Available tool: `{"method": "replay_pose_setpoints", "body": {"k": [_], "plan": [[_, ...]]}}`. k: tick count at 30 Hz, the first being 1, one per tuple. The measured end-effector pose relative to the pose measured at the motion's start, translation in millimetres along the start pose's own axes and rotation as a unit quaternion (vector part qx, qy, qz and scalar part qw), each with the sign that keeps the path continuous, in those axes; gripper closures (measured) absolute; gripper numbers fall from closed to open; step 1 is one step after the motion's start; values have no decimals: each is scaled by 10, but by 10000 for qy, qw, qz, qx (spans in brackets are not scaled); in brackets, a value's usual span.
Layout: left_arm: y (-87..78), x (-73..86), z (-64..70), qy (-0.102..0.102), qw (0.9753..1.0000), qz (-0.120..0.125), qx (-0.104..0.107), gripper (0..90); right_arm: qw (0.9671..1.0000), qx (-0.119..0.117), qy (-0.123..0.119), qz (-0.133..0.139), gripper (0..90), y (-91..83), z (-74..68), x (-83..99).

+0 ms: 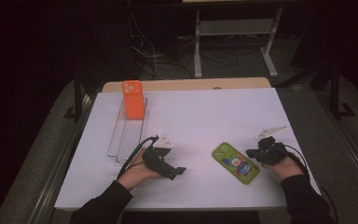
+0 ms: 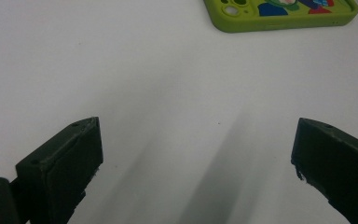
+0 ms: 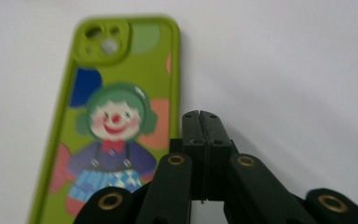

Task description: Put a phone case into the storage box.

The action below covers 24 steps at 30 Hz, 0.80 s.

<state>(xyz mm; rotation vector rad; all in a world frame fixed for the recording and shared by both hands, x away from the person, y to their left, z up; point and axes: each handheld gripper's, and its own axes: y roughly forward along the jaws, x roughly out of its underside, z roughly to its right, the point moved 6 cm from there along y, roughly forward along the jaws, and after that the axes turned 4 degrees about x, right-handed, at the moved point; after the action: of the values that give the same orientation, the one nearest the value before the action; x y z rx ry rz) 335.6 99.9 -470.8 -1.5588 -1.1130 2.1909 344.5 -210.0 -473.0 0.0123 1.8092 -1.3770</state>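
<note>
Orange phone case [image 1: 133, 99] propped on clear tray [image 1: 121, 140] at far left of white tabletop [image 1: 200, 116]; left claw [image 1: 179, 171] spread wide over bare surface; green clown phone case [image 1: 236, 163] flat between; right claw [image 1: 253, 153] pressed shut, empty, just beside case.

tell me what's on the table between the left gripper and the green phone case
Nothing: the stretch from the left gripper to the green phone case is bare white table, seen in the high view and the left gripper view.
</note>
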Motion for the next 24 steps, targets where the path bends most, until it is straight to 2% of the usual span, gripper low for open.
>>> {"method": "replay_pose_setpoints", "body": {"k": [4, 6, 10, 14, 16, 18, 21, 24], "plan": [[13, -2, 5, -64, 10000, 46, 2, 15, 9995, -174, 42, 260, 684, -73, -120, -132], [1, 1, 0, -8, 10000, -15, -4, 15, 9987, -262, 77, 419, 553, -93, -192, -189], [0, 1, 4, -19, 10000, -22, -1, 14, 9977, -401, 88, 540, 305, -87, -363, -285], [-2, -4, 6, -16, 10000, 8, 39, 14, 9959, -452, 101, 781, 121, -62, -501, -354], [3, -13, 13, -85, 9999, 81, 52, 15, 9953, -330, 94, 909, 84, -52, -535, -361], [-4, -10, 8, -70, 9999, 51, 56, 15, 9945, -265, 68, 1009, 0, -36, -546, -341], [-8, -9, -1, -20, 10000, 24, 51, 15, 9944, -303, 73, 1010, 0, -28, -557, -288], [-1, -15, 3, -55, 9999, 72, 46, 15, 9948, -304, 62, 970, 0, -38, -568, -252]]}}
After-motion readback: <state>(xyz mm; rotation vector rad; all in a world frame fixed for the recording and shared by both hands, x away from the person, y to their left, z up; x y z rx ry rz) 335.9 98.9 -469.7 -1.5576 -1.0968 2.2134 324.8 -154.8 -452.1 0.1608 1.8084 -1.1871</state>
